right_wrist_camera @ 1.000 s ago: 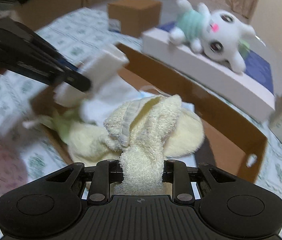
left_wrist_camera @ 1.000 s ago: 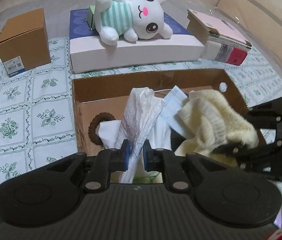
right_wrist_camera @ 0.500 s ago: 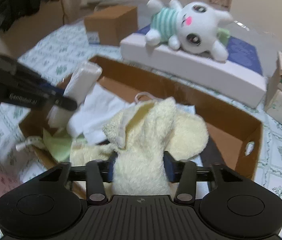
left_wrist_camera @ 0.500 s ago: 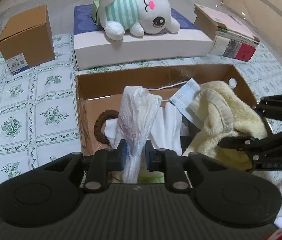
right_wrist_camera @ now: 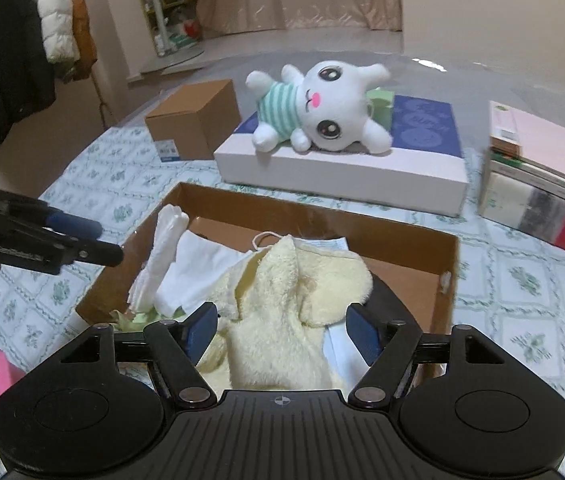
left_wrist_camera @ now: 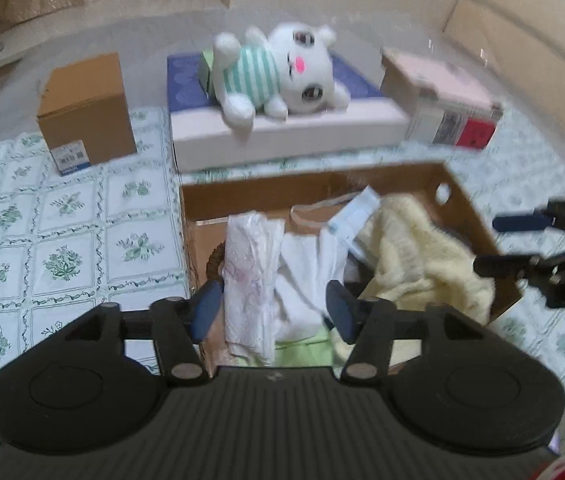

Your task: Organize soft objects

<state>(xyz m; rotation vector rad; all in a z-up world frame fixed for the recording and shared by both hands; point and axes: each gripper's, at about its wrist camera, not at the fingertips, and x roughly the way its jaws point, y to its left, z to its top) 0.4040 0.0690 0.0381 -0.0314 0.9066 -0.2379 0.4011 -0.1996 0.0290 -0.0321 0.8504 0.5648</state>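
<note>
Looking from the left wrist first, the left gripper (left_wrist_camera: 274,312) has just been opening, and its jaws stand apart and let go. The white crinkly bag (left_wrist_camera: 252,276) stands up between them, close against the left pad (left_wrist_camera: 206,310) and clear of the right one. It leans in the cardboard box (left_wrist_camera: 322,192) with only soft things to prop it. My worry is that it tips over the box's near edge or catches on a pad as the gripper pulls away. Just past it lie a white cloth (left_wrist_camera: 310,264) and a blue face mask (left_wrist_camera: 356,216). Off to the right is the yellow towel (left_wrist_camera: 422,256), with the right gripper (left_wrist_camera: 498,244) beyond it.

Turning to the right wrist view, the right gripper (right_wrist_camera: 282,332) has just been opening too, and it is released. The yellow towel (right_wrist_camera: 294,300) sits heaped between its pads, touching neither that I can see. It is piled high, so a fold might snag and get dragged out of the cardboard box (right_wrist_camera: 362,232). The left gripper (right_wrist_camera: 102,240) hangs far to the left, beside the white crinkly bag (right_wrist_camera: 162,248). The plush bunny (right_wrist_camera: 318,112) waits on a flat white box (right_wrist_camera: 342,176) far ahead on the desk (right_wrist_camera: 522,288).
</note>
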